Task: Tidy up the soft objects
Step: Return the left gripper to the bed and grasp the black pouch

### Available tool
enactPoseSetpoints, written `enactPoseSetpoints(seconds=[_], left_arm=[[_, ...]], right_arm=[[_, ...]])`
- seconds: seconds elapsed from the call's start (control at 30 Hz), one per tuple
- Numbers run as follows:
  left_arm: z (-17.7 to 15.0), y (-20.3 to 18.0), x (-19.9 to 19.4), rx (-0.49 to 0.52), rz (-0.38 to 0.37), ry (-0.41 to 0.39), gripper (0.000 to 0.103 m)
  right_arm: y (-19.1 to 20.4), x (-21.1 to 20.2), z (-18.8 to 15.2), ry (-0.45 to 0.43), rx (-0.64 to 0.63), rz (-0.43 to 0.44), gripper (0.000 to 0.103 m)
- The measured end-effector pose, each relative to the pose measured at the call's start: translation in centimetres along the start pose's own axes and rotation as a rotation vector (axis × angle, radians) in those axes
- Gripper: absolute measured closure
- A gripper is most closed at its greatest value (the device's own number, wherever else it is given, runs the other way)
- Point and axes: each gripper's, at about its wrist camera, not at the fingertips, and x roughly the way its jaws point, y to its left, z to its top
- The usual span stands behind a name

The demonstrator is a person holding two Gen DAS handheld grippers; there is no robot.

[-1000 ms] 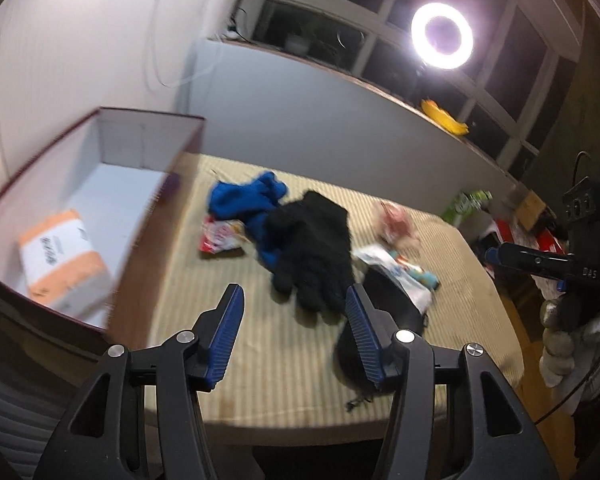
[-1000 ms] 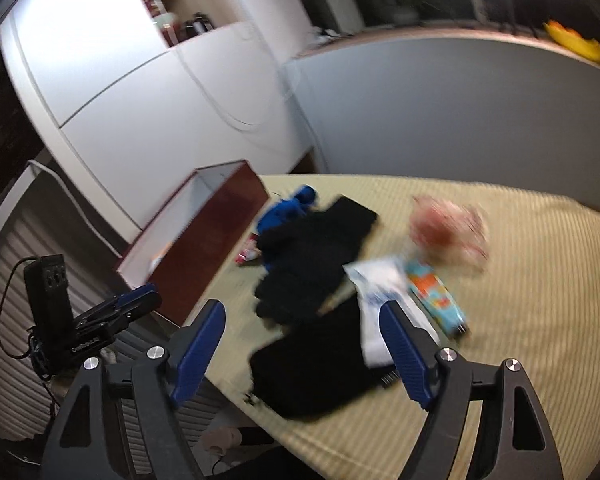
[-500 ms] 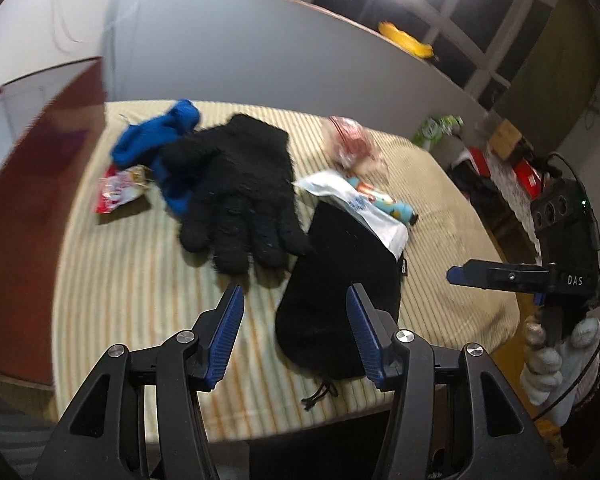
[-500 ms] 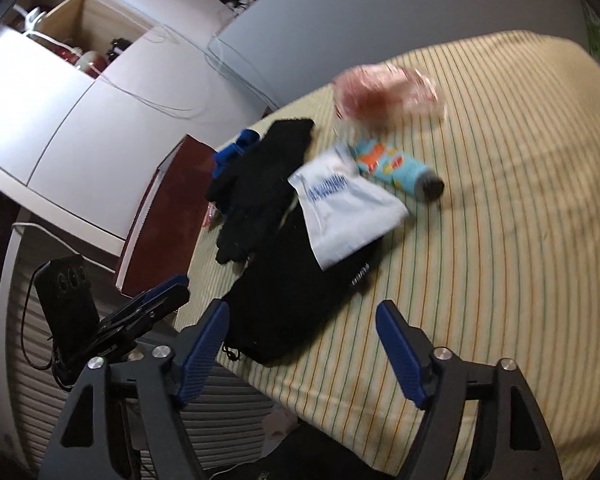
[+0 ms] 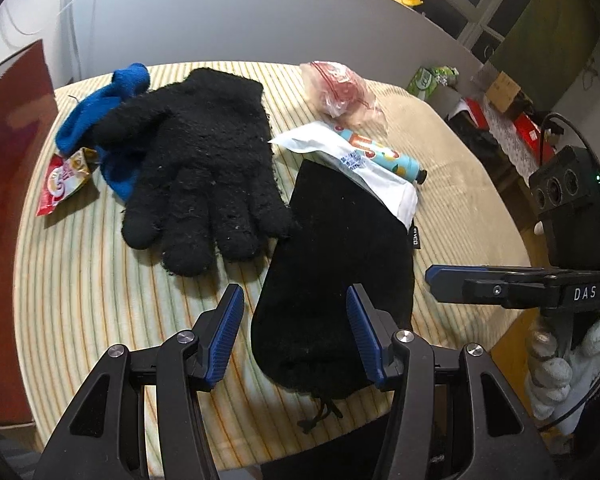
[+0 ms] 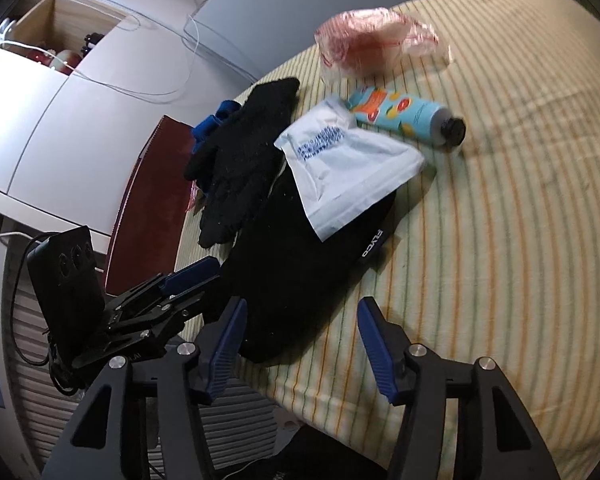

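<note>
Only leftward: snack packet [image 5: 66, 178]

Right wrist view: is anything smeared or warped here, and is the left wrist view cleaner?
Right wrist view: the pink plastic bag is motion-smeared, the tube slightly soft, and the tablecloth stripes bow with fisheye distortion. Left wrist view: sharper, the black glove fuzz is crisp, with the same curved stripes.

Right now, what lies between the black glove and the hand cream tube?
In both views, the white packet lies between them, resting partly on the black pouch.
</note>
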Motion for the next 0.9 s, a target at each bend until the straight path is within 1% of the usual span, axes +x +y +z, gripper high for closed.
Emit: enactPoseSetpoints(seconds=[0.17, 0.2, 0.27, 0.33, 0.47, 0.5, 0.63, 0.77, 0.9], left_arm=[[0.3, 0.3, 0.7, -0.002, -0.028, 0.019, 0.054], [0.3, 0.2, 0.9, 0.0, -0.036, 0.023, 0.057], [0.3, 0.0, 1.1, 0.007, -0.048, 0.028, 0.058], [0.4, -0.2, 1.2, 0.02, -0.056, 0.027, 0.059], [0.5, 0.0, 1.1, 0.015, -0.087, 0.033, 0.067], [0.6, 0.0, 1.1, 0.011, -0.093, 0.033, 0.069], [0.5, -0.2, 0.5, 0.002, -0.107, 0.018, 0.072], [0.4, -0.7, -0.7, -0.01, -0.137, 0.0, 0.073], [0.2, -1.6, -1.9, -0.004, -0.151, -0.021, 0.074]], right_arm=[[-0.7, 0.4, 0.3, -0.007, 0.057, 0.047, 0.054], [-0.8, 0.5, 0.5, -0.01, 0.065, 0.052, 0.055], [-0.8, 0.6, 0.6, -0.011, 0.072, 0.055, 0.058], [-0.8, 0.9, 0.7, -0.006, 0.071, 0.056, 0.063], [-0.5, 1.4, 0.9, -0.006, 0.071, 0.06, 0.066], [-0.4, 1.5, 0.9, -0.007, 0.07, 0.056, 0.068], [-0.3, 1.5, 0.8, -0.008, 0.072, 0.046, 0.071], [-0.6, 1.2, 0.4, 0.004, 0.102, 0.076, 0.074], [-0.4, 0.7, -0.3, 0.012, 0.11, 0.102, 0.075]])
